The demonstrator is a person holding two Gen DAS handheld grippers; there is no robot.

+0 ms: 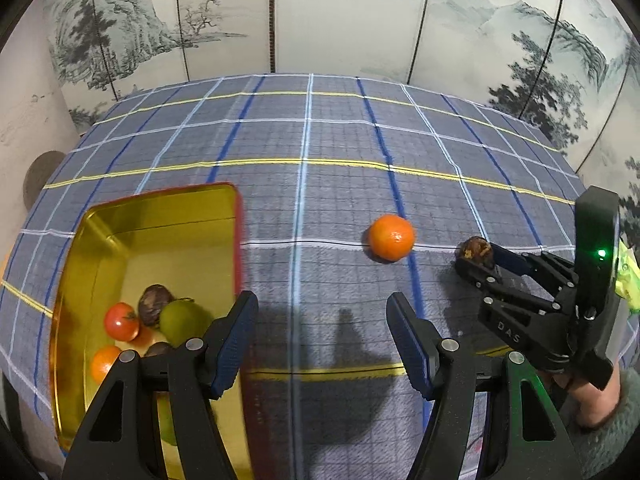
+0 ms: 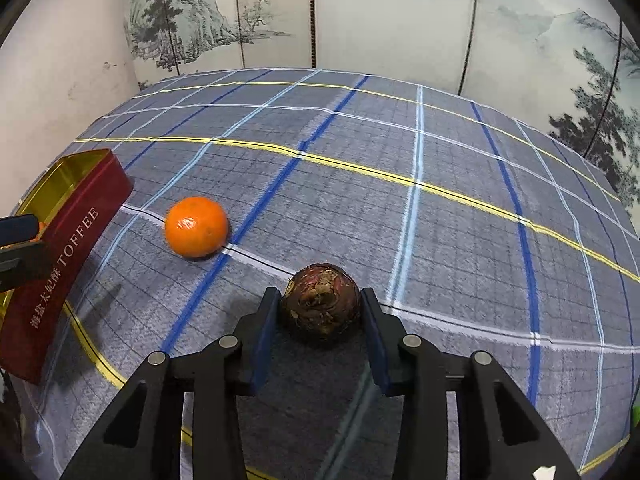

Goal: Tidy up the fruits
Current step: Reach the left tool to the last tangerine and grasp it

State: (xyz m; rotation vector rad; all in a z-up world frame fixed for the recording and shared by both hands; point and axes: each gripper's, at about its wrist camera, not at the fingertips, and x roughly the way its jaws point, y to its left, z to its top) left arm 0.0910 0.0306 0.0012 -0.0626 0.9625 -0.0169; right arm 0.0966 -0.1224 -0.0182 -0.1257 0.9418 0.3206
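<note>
Orange lies between toffee tin and clawed brown fruit.

A plaid cloth of grey-blue squares, crossed by yellow, white and dark blue lines, covers the whole worktop. Behind it stands a folding screen painted with misty mountains and dark pines, its panels joined by thin dark seams. At the left, a plain pale wall meets the screen.
</note>
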